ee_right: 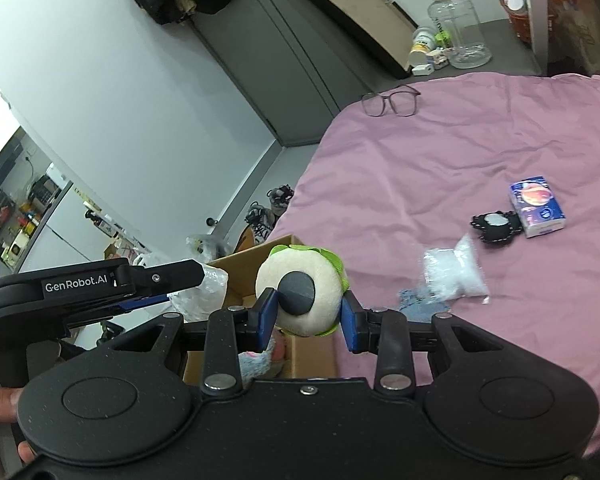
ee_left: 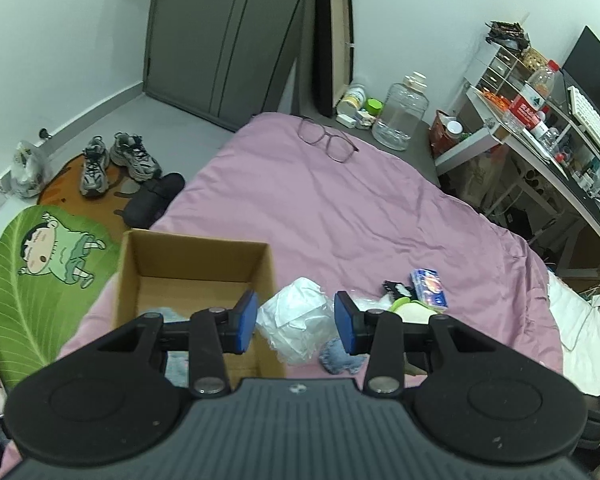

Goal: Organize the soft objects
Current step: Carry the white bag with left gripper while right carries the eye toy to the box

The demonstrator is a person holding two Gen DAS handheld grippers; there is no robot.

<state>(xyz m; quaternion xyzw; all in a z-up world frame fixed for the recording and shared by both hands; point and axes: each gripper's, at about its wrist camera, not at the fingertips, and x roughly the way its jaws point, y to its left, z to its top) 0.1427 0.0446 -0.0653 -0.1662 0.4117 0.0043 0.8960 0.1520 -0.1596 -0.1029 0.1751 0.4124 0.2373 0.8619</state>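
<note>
My right gripper is shut on a cream round plush toy with a green leafy back and a dark grey patch, held above the edge of the cardboard box. My left gripper is open, and a crumpled white plastic bag lies on the bed between its fingers. The box stands open at the left with light blue fabric inside. A denim scrap, a clear packet, a black pouch and a blue tissue pack lie on the pink bedsheet.
Glasses lie at the bed's far edge. A big clear jug and small bottles stand on the floor behind. Shoes sit on a mat at left, beside a green leaf cushion. A cluttered desk stands at right.
</note>
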